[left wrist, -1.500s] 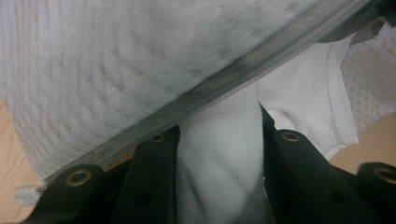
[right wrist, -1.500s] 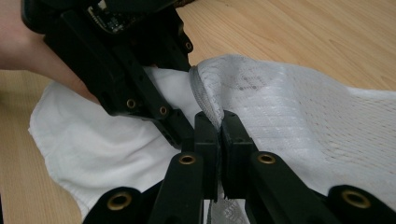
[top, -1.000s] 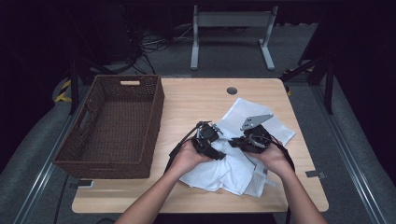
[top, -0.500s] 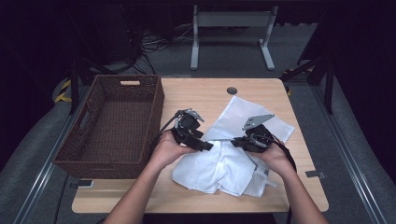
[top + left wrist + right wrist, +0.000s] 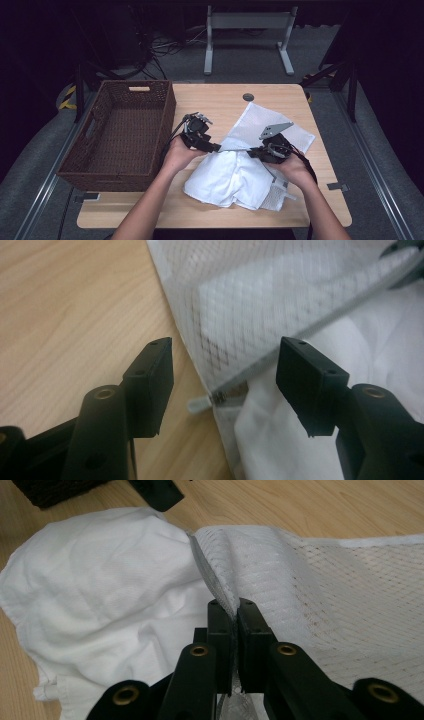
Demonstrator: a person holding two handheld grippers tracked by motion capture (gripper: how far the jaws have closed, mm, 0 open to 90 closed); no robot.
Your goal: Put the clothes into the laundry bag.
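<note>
Two soft, light fabrics lie between the grippers: the right gripper (image 5: 234,611) is clenched on the mesh bag (image 5: 325,595) edge, while the left gripper (image 5: 225,385), just closing, hovers released around the zipper pull (image 5: 200,403), beside the white garment (image 5: 235,175).

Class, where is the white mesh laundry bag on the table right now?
In the high view, the white mesh laundry bag lies right of centre, partly over the white garment, right of the wicker basket.

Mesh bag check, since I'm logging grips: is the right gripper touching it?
Touching. The right gripper view shows the right gripper clamped on the mesh bag edge.
</note>
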